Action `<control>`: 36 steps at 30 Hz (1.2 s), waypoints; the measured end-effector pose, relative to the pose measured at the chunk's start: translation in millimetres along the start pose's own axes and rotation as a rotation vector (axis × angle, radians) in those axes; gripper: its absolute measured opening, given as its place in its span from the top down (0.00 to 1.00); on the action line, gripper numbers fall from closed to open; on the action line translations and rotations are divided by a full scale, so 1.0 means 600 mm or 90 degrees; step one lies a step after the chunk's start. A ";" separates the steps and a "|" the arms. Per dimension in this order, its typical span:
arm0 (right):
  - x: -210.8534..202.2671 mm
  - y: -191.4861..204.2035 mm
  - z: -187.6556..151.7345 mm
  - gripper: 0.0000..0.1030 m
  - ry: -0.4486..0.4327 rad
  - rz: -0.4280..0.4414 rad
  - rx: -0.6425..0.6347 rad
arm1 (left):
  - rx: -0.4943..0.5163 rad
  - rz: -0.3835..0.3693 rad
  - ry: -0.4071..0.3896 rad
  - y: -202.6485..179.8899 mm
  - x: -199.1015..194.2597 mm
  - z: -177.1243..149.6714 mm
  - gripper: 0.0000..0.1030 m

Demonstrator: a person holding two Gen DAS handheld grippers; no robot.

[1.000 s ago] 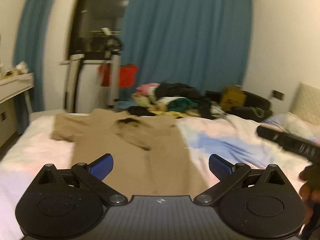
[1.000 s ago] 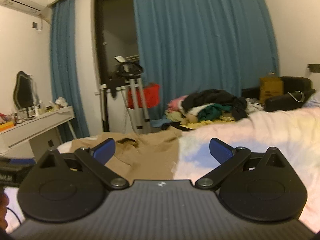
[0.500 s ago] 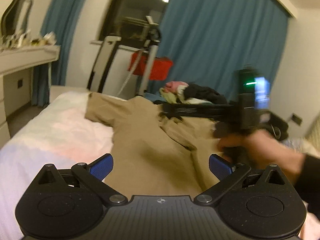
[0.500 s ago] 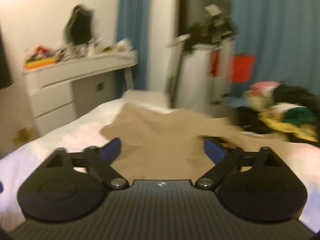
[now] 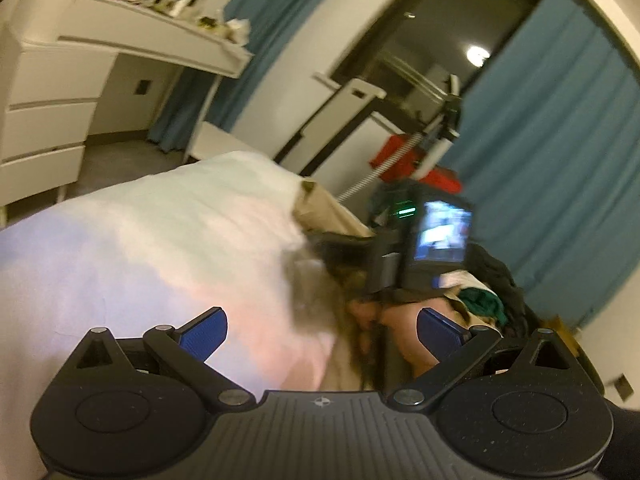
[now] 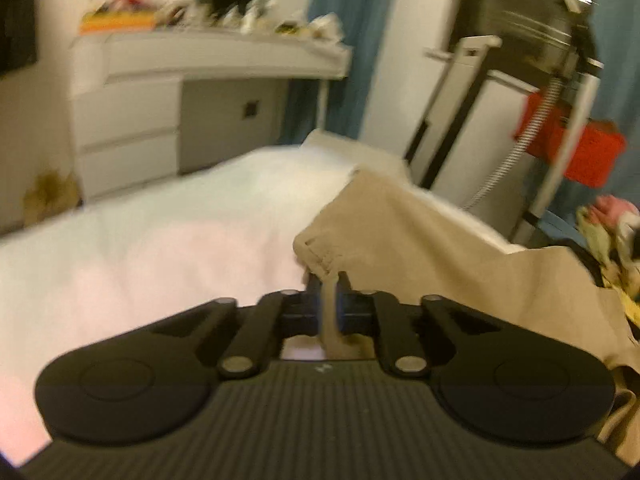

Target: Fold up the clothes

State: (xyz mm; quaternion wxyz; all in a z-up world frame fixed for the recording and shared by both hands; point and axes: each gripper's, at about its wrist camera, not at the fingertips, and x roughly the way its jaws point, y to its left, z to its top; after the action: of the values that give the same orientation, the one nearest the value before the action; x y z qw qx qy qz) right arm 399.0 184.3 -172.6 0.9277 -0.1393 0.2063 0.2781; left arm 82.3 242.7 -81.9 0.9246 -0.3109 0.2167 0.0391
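A beige shirt (image 6: 460, 248) lies spread on the pale bed sheet (image 6: 160, 240). My right gripper (image 6: 329, 292) is shut on the edge of its left sleeve, and a strip of beige cloth runs down between the fingers. In the left wrist view my left gripper (image 5: 320, 326) hangs open over the bed with nothing between its blue pads (image 5: 204, 332). Ahead of it a hand (image 5: 408, 328) holds the other gripper's body with its lit screen (image 5: 442, 236), which hides most of the beige shirt (image 5: 320, 208) there.
A white dresser (image 6: 132, 112) with clutter on top stands left of the bed. Blue curtains (image 5: 560, 160), a white folding stand (image 6: 468, 112) and a red bag (image 6: 576, 148) stand beyond the bed's far edge. A heap of mixed clothes (image 5: 488, 288) lies at the far right.
My right gripper swung left to the shirt's sleeve and shut on it. The left gripper turned left and tilted, staying open.
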 end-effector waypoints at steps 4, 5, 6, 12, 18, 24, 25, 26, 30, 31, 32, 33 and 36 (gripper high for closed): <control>-0.044 -0.046 0.025 0.94 -0.061 -0.044 0.076 | 0.006 -0.018 0.001 -0.007 -0.012 -0.005 0.02; -0.065 -0.066 0.029 0.94 -0.079 -0.064 0.098 | 0.014 -0.022 -0.003 -0.013 -0.016 -0.006 0.02; -0.086 -0.085 0.033 0.94 -0.096 -0.084 0.120 | 0.022 -0.026 -0.007 -0.018 -0.020 -0.006 0.02; -0.209 -0.227 -0.009 0.94 -0.141 -0.227 0.230 | 0.063 -0.052 0.007 -0.061 -0.030 -0.032 0.02; -0.248 -0.347 -0.153 0.94 -0.077 -0.318 0.352 | 0.099 -0.070 0.039 -0.100 -0.021 -0.066 0.02; -0.224 -0.402 -0.241 0.81 0.006 -0.271 0.442 | 0.132 -0.054 0.061 -0.120 0.013 -0.089 0.02; -0.230 -0.399 -0.238 0.57 0.003 -0.261 0.440 | 0.138 -0.051 0.062 -0.122 0.016 -0.092 0.02; -0.236 -0.397 -0.234 0.41 0.001 -0.250 0.439 | 0.145 -0.049 0.065 -0.126 0.023 -0.093 0.02; -0.302 -0.356 -0.209 0.08 -0.013 -0.227 0.410 | 0.170 -0.046 0.071 -0.139 0.038 -0.094 0.02; -0.322 -0.344 -0.201 0.08 -0.017 -0.222 0.400 | 0.174 -0.048 0.072 -0.140 0.036 -0.094 0.02; -0.342 -0.331 -0.194 0.08 -0.021 -0.218 0.391 | 0.180 -0.052 0.074 -0.143 0.034 -0.095 0.02; -0.361 -0.318 -0.187 0.08 -0.025 -0.214 0.382 | 0.186 -0.056 0.074 -0.146 0.032 -0.095 0.02; -0.431 -0.279 -0.174 0.08 -0.038 -0.198 0.362 | 0.199 -0.081 0.100 -0.151 0.029 -0.093 0.02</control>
State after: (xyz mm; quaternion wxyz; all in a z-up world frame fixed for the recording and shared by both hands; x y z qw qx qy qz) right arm 266.3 -108.2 -120.8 0.9664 0.1038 0.2248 0.0682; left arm 95.7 135.8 -78.3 0.9425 -0.1786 0.2714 -0.0779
